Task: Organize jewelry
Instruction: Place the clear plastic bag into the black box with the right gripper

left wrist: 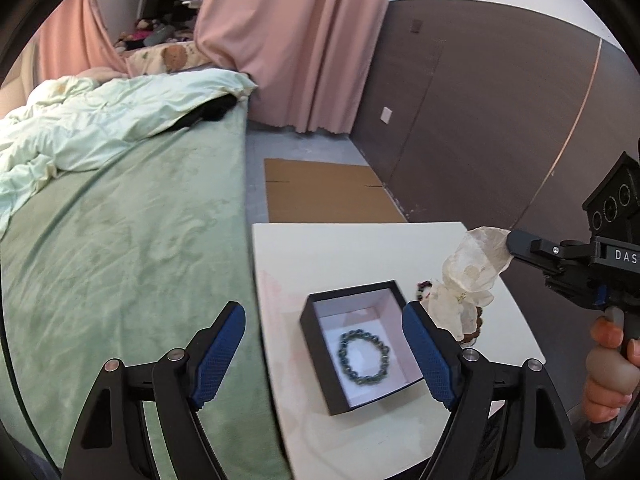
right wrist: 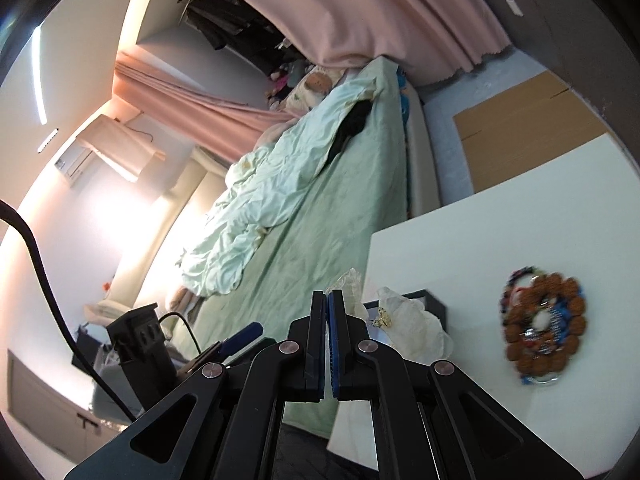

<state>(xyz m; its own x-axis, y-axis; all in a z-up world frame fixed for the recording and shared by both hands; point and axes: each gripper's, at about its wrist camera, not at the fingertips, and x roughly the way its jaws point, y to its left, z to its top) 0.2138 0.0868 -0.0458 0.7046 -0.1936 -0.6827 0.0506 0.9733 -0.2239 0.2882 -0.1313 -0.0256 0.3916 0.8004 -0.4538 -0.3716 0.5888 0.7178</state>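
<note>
A black jewelry box [left wrist: 320, 376] with a white lining stands open on the white table [left wrist: 352, 252]; a dark blue bead bracelet [left wrist: 364, 358] lies inside. My left gripper [left wrist: 324, 354] is open, its fingers on either side of the box. My right gripper [left wrist: 510, 246] is shut on a clear plastic pouch [left wrist: 472, 272] with a small gold piece inside, held above the box's right side. In the right wrist view the pouch [right wrist: 412, 320] hangs past the shut right gripper [right wrist: 327, 294]. A pile of brown and coloured bead bracelets [right wrist: 542, 328] lies on the table.
A bed with a green sheet [left wrist: 132, 248] and a crumpled pale duvet [left wrist: 92, 120] lies left of the table. Flat cardboard [left wrist: 328, 192] lies on the floor beyond the table. A dark wall panel [left wrist: 480, 120] runs on the right, pink curtains [left wrist: 296, 40] behind.
</note>
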